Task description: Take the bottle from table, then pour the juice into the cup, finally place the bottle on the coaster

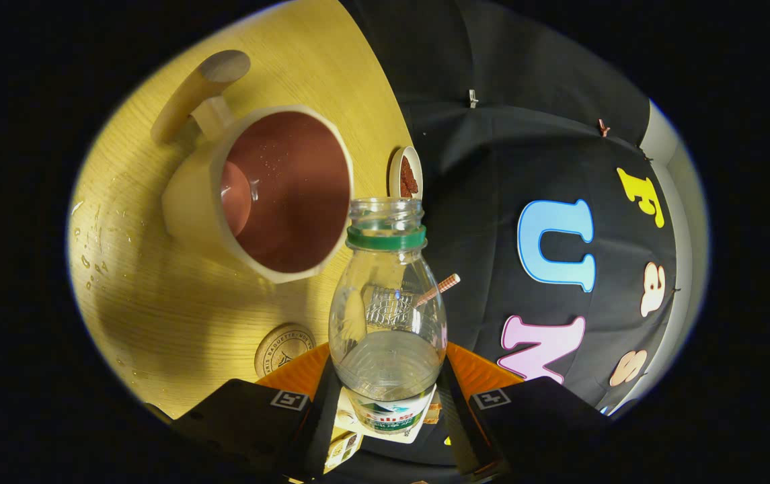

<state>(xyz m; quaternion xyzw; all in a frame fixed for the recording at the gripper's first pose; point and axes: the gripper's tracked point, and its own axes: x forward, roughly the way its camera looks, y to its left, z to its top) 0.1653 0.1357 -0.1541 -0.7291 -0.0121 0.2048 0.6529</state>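
Tilted fisheye riding the gripper, close along its fingers (331, 410) over table (156, 316).

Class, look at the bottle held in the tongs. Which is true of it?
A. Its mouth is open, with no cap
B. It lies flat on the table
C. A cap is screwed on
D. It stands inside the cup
A: the bottle, gripped between the tongs, shows a bare open mouth above its green neck ring, beside the cup.

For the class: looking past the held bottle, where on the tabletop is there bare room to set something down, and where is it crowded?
The gripper is shut on the bottle. The table is bare between the cup and the coaster, though wet droplets lie beside the cup. It is crowded around the cup's handle and the small dish.
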